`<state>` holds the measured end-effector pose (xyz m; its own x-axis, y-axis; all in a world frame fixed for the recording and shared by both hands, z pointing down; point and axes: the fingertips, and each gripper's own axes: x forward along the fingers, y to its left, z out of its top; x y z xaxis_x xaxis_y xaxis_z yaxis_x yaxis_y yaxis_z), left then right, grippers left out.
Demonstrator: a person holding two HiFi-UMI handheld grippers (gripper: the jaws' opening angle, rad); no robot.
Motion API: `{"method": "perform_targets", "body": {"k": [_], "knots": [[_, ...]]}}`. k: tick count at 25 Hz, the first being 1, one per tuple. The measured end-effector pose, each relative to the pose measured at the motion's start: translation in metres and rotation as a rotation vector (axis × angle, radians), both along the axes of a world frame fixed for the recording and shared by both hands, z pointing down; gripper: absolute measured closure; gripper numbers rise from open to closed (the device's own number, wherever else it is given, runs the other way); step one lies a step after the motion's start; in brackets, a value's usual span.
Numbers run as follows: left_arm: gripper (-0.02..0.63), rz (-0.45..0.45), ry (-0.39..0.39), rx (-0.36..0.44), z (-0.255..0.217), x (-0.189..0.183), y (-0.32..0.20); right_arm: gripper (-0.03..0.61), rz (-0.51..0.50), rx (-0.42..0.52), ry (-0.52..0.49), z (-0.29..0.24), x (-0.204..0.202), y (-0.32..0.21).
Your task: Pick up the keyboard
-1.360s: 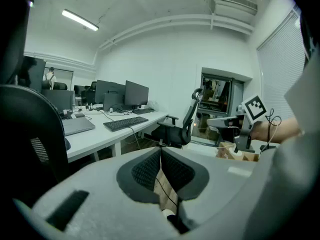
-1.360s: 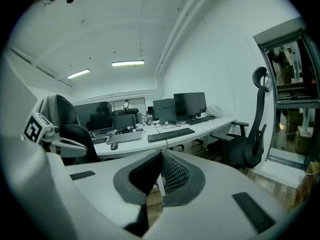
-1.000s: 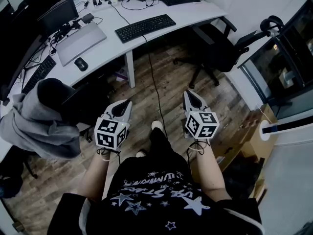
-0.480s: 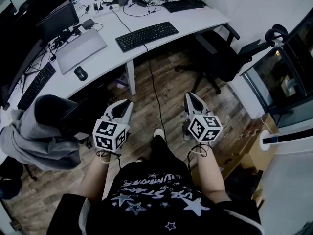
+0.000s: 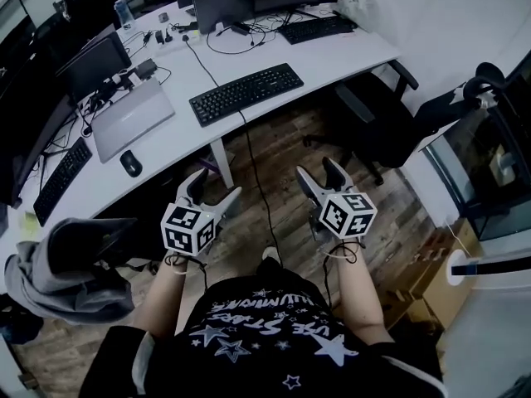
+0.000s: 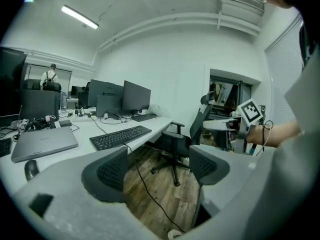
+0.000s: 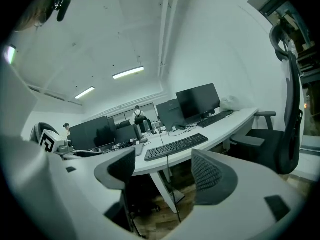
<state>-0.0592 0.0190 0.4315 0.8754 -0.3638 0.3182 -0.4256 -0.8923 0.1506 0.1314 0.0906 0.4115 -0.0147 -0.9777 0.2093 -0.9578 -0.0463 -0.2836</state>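
The black keyboard (image 5: 246, 94) lies near the front edge of the white desk (image 5: 332, 52), its cable hanging down to the wooden floor. It also shows in the left gripper view (image 6: 120, 136) and in the right gripper view (image 7: 176, 146). My left gripper (image 5: 216, 187) and right gripper (image 5: 318, 171) hover over the floor, short of the desk, pointing towards it. Both have just been opening their jaws and stand open with nothing between them. In the left gripper view, only floor and cable show between the left gripper's (image 6: 155, 166) pads.
A closed laptop (image 5: 133, 118) and a mouse (image 5: 130, 163) lie left of the keyboard. Monitors (image 5: 224, 2) and a second keyboard (image 5: 319, 28) sit farther back. A black office chair (image 5: 386, 110) stands at the right, and a chair draped with a grey hoodie (image 5: 75, 264) at the left.
Both grippers have moved forward towards the desk, which now looks closer. Their jaws, shut in the earlier frames, now stand apart.
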Motion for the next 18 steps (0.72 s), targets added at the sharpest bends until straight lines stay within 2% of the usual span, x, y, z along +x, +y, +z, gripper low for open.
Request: {"method": "perform_targets", "body": {"k": [9,18], "knots": [[0.215,-0.064,-0.050,0.006,0.017,0.075,-0.064,0.222,-0.047,-0.055,-0.012,0.024,0.080,-0.052],[0.213,-0.090,-0.120,0.015,0.026,0.098,-0.109,0.196,-0.127,-0.104,-0.001,0.041,0.105,-0.112]]}}
